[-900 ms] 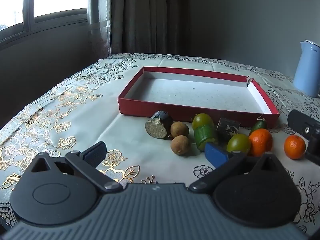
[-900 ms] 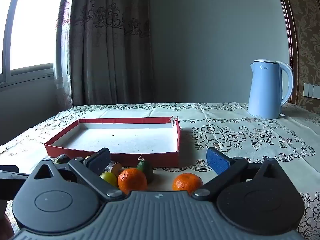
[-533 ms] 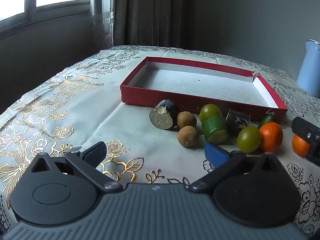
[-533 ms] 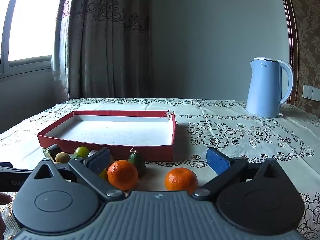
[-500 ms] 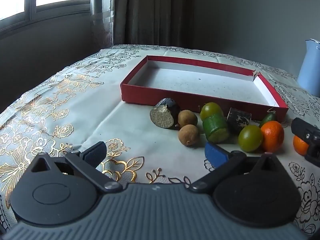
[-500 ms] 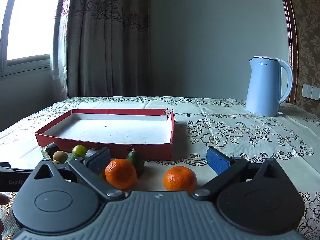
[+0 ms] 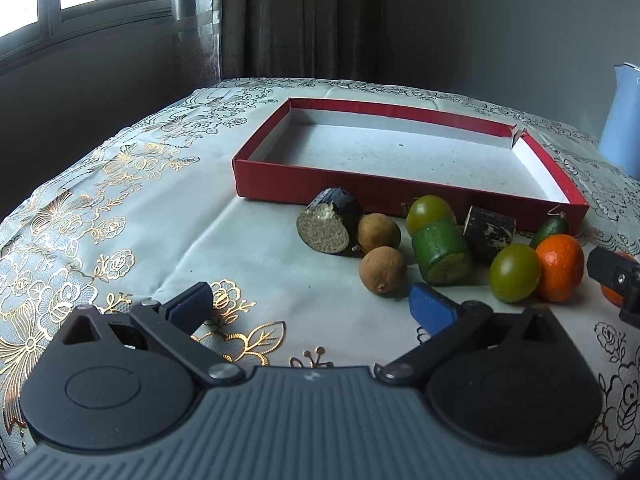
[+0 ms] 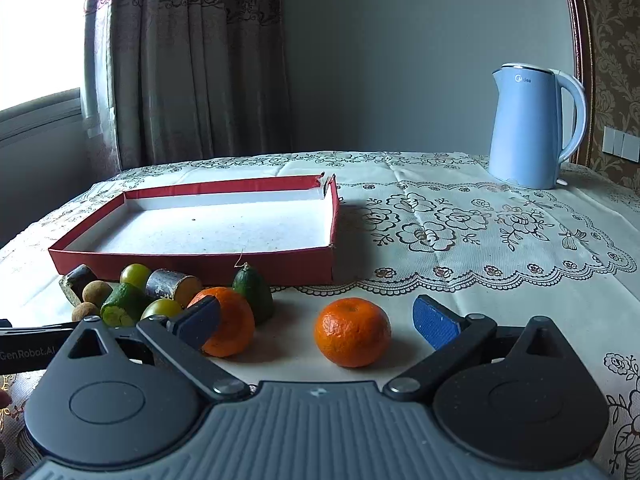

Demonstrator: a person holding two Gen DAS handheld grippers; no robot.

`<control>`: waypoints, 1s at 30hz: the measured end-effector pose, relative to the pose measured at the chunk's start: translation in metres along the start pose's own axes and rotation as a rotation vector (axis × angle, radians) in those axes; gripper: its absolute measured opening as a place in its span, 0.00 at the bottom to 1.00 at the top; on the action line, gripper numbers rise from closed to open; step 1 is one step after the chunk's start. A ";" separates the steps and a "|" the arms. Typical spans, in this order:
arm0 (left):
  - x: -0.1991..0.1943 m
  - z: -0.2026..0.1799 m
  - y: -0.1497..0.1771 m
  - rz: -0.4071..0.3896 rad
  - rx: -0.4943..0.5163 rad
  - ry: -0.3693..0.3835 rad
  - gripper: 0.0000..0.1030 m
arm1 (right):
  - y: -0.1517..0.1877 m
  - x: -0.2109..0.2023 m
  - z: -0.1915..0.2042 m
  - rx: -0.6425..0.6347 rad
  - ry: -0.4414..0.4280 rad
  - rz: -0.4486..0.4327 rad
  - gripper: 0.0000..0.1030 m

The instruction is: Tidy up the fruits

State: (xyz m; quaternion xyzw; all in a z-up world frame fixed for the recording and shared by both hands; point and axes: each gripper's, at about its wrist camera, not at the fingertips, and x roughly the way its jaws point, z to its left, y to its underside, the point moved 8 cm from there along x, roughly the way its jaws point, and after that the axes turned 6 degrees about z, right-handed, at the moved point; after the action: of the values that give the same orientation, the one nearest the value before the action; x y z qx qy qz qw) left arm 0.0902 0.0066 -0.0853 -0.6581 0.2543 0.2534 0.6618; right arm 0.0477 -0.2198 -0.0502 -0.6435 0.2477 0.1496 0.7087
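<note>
Right wrist view: shallow red cardboard tray (image 8: 192, 258) holds nothing, fruit crowds its near wall. Right gripper (image 8: 316, 320) and left gripper (image 7: 308, 304) both gape wide, gripping nothing, with bare tablecloth (image 8: 480, 280) to the right.

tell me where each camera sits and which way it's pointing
Left wrist view: rides the open left gripper, angled down at the shallow red cardboard tray and the fruit row before it; its own blue-padded fingers show, plus the other gripper's tip at the right edge.
Right wrist view: rides the open right gripper, looking across a lone orange tangerine toward the pale blue electric kettle; own fingers show.
Shared: tray, fruit row, kettle.
</note>
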 end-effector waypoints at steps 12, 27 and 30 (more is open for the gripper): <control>0.000 0.003 -0.001 0.015 -0.009 0.003 1.00 | 0.003 0.005 -0.006 0.046 -0.018 0.021 1.00; -0.002 0.004 -0.001 0.015 -0.007 0.004 1.00 | 0.002 0.001 -0.010 0.076 -0.027 0.001 1.00; -0.002 0.004 -0.001 0.015 -0.007 0.004 1.00 | 0.002 0.000 -0.010 0.075 -0.023 -0.002 1.00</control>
State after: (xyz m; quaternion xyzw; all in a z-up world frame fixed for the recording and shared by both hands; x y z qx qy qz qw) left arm 0.0897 0.0111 -0.0836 -0.6589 0.2598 0.2580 0.6571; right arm 0.0450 -0.2298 -0.0527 -0.6149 0.2441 0.1468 0.7354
